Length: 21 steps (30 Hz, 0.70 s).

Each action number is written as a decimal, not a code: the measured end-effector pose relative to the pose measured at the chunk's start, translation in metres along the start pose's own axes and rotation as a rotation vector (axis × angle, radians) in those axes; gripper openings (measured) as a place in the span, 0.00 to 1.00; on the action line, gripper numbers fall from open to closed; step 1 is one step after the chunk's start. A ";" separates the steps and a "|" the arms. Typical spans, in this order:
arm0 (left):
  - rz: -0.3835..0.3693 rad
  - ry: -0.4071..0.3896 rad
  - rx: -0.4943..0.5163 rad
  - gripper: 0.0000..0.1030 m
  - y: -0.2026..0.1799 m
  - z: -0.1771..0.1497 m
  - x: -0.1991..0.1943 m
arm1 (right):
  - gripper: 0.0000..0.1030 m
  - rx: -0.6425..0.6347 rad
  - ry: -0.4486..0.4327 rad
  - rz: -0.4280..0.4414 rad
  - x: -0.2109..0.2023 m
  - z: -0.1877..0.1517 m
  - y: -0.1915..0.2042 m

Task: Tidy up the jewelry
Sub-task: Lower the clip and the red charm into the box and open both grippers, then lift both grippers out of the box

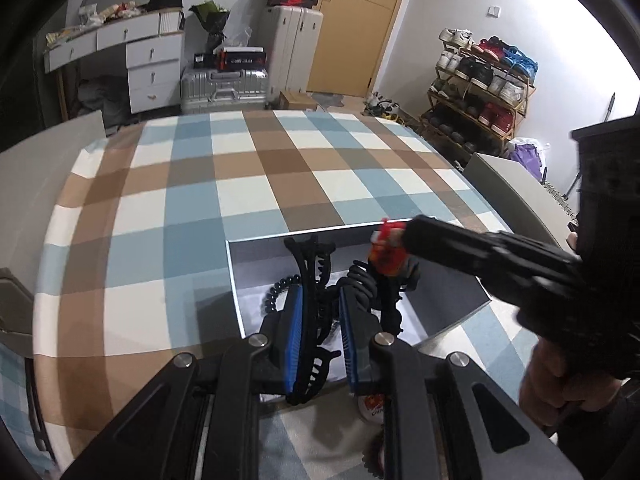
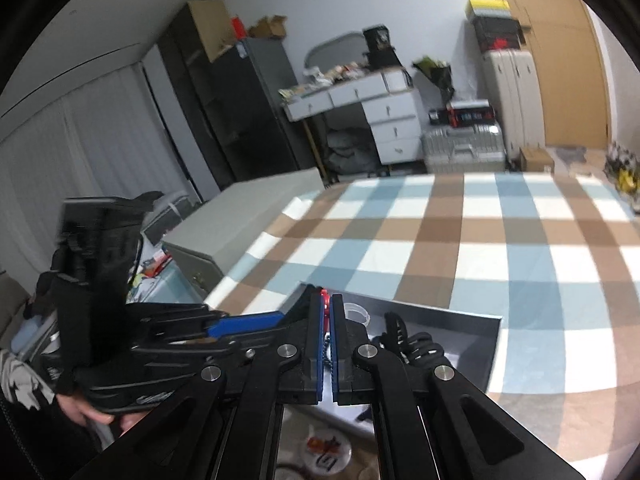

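Both mid-drop over box (image 1: pixel 448 312): left gripper (image 1: pixel 318 320) fingers pinching black claw clip (image 1: pixel 308 280); right gripper (image 2: pixel 328 320) pinching red trinket (image 2: pixel 326 300) at 12 o'clock. Next: spread fingers.

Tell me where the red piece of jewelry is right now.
The red piece is pinched at the tips of the right gripper, held above the grey tray, just right of the black hair claw between the left gripper's fingers.

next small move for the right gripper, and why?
Probably lower it a little and open. The right gripper is shut on a small red piece, held above the gray tray, not yet resting in it. The left gripper grips a black hair claw nearby, so release away from it.
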<state>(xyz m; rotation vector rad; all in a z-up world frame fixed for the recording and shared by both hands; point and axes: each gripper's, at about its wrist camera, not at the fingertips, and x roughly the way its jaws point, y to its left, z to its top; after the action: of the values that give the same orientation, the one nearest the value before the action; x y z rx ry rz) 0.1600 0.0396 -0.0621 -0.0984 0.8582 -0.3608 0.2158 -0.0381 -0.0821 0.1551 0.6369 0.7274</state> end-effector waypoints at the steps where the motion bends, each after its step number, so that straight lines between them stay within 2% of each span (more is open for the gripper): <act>1: -0.001 0.003 -0.002 0.13 0.000 0.000 0.002 | 0.02 0.006 0.008 -0.010 0.005 0.000 -0.003; 7: -0.002 -0.003 -0.032 0.13 0.004 0.001 0.004 | 0.05 0.008 0.019 -0.045 0.018 0.002 -0.009; 10: 0.020 -0.007 -0.027 0.16 0.002 0.001 0.003 | 0.08 0.036 0.027 -0.027 0.019 0.002 -0.012; 11: 0.025 -0.012 -0.024 0.24 0.001 0.001 0.000 | 0.15 0.043 0.023 -0.030 0.017 0.002 -0.013; 12: 0.033 -0.019 -0.027 0.40 0.001 0.001 -0.003 | 0.19 0.051 0.004 -0.031 0.011 0.002 -0.014; 14: 0.030 -0.040 -0.036 0.57 0.001 0.002 -0.006 | 0.31 0.053 -0.032 -0.021 -0.001 0.003 -0.012; 15: 0.032 -0.055 -0.041 0.60 0.000 0.001 -0.012 | 0.34 0.047 -0.054 -0.025 -0.009 0.003 -0.010; 17: 0.050 -0.074 -0.034 0.61 -0.003 0.002 -0.015 | 0.46 0.035 -0.085 -0.035 -0.021 0.005 -0.006; 21: 0.056 -0.092 -0.024 0.61 -0.008 0.003 -0.023 | 0.63 0.009 -0.140 -0.064 -0.046 0.007 0.004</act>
<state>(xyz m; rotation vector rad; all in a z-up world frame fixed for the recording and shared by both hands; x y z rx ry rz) 0.1460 0.0401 -0.0415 -0.1125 0.7726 -0.2912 0.1915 -0.0647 -0.0532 0.1907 0.5097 0.6458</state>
